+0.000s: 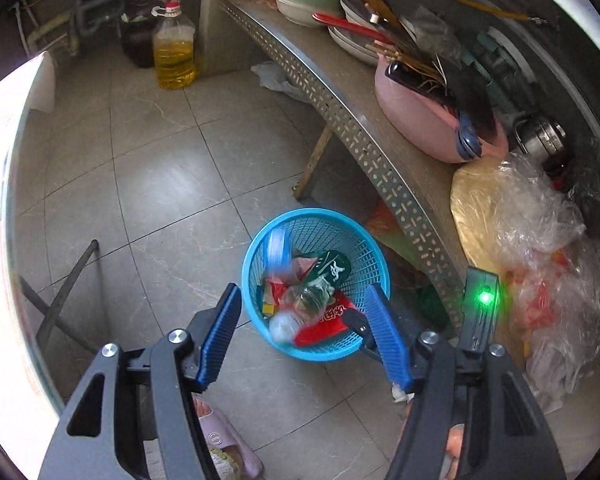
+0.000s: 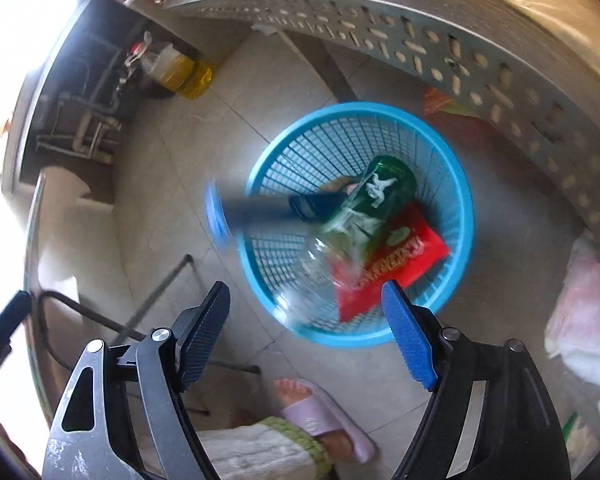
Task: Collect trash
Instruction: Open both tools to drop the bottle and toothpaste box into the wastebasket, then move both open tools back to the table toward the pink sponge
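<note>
basket (image 1: 374, 258) mouth open above | shelf edge (image 1: 364, 140) crowds right (floor (image 1: 140, 200) left free)

You had a round blue plastic mesh basket (image 1: 374, 264) (image 2: 458, 184) standing upright on the tiled floor just beside the shelf edge. Inside it a clear plastic bottle with a green label (image 1: 320, 280) (image 2: 364, 216) lay tilted across a flat red packet (image 1: 326, 322) (image 2: 404, 264). Beside them sat more crumpled wrappers (image 1: 274, 294).

right tongs (image 2: 306, 312): spread wide, empty | blue basket (image 2: 466, 216): green-labelled bottle (image 2: 364, 216), red packet (image 2: 404, 256) inside
</note>
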`<state>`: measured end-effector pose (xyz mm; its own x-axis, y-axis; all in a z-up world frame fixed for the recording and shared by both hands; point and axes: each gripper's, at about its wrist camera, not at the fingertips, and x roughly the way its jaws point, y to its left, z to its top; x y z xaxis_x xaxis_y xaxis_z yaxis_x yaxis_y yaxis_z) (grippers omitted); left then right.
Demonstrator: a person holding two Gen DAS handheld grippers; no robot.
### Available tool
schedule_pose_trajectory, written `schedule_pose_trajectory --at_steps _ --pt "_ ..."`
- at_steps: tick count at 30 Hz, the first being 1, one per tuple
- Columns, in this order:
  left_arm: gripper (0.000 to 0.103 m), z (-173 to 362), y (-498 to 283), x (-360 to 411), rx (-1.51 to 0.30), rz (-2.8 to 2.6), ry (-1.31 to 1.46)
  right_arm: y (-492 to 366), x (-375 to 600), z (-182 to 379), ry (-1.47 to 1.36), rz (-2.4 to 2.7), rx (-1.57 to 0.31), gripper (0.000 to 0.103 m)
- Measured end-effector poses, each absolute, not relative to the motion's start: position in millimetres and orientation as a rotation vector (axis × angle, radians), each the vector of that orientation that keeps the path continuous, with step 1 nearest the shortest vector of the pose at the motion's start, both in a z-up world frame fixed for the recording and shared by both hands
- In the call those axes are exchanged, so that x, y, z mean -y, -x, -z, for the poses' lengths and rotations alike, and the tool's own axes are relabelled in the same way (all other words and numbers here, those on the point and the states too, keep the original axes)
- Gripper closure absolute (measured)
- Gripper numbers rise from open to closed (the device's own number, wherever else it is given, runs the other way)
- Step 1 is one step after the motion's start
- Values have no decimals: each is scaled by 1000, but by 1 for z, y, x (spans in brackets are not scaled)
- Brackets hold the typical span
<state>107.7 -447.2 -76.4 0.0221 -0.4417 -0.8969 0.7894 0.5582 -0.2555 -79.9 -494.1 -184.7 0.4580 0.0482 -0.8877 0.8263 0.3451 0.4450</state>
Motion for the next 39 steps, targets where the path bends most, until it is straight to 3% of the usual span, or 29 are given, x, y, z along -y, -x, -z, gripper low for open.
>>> schedule_pose_trajectory --at_steps 11,20,32,39 --pt "41 34 -97 363 -1124 1035 -269 126 453 143 -1030 638 -923 27" --pt "35 -15 -96 236 -956 964 -168 132 422 89 -982 559 -823 22" --pt "34 -32 -105 38 -789 655 -21 40 332 -10 -698 201 -739 16" --pt "34 -19 -123 -54 -794 493 131 -45 256 -30 -537 -59 -808 16"
